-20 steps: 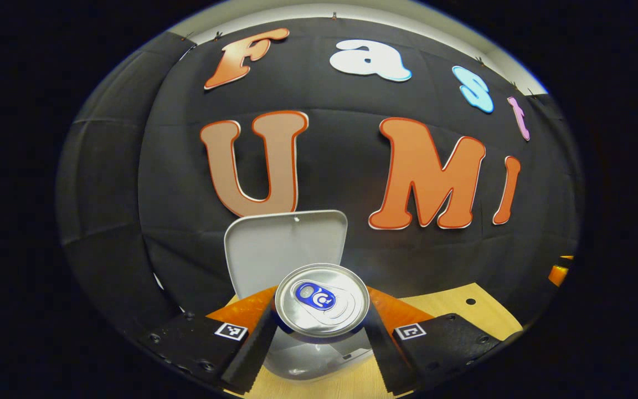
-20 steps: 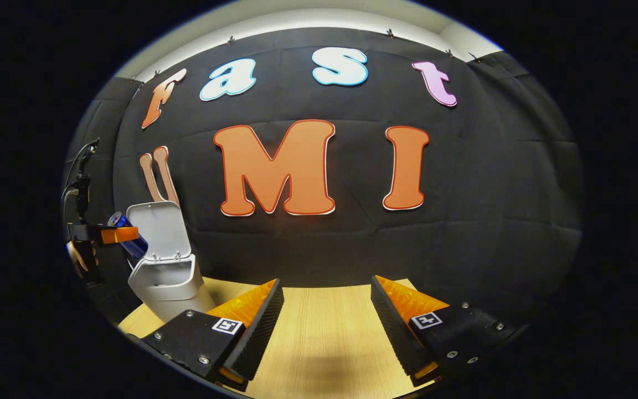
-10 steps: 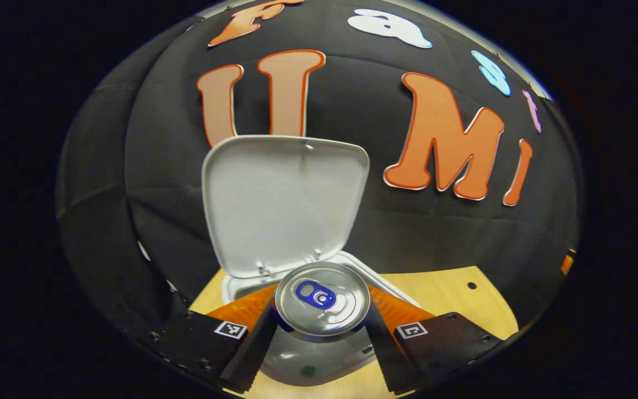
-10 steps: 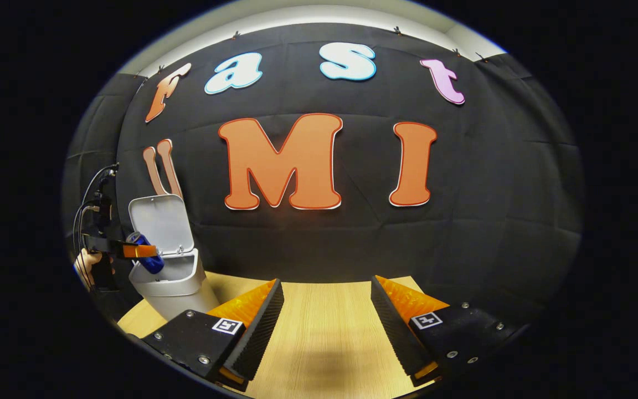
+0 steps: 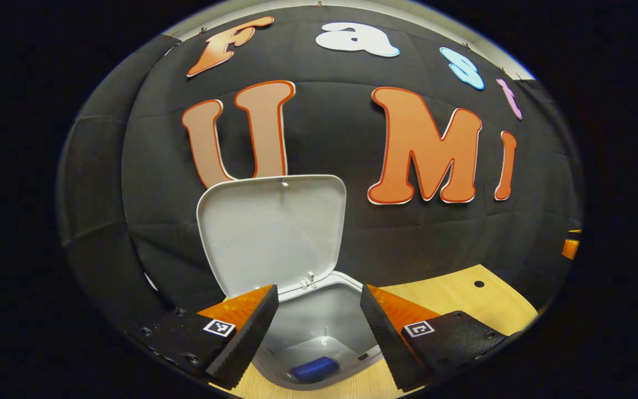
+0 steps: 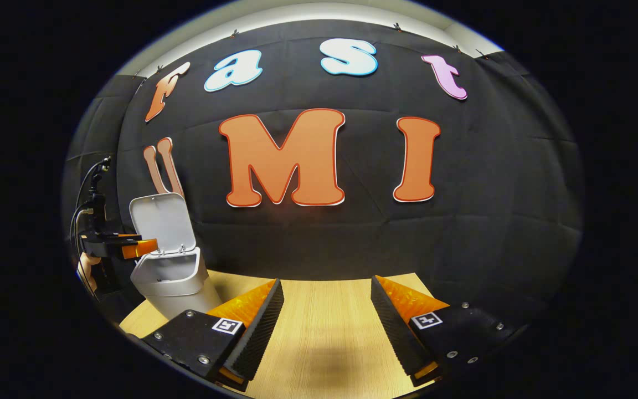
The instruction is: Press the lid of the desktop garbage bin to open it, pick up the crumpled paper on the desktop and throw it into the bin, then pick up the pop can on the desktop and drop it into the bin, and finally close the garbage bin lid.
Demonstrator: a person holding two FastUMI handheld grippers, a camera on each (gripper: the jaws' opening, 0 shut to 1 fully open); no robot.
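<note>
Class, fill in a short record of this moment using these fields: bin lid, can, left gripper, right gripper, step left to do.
bin lid: lid stands open, hinged up behind the bin
can: pop can lies on its side at the bottom of the bin
left gripper: left gripper open, holding nothing, above the bin's mouth
right gripper: right gripper open, holding nothing, over the table
step left to do: close the lid
</note>
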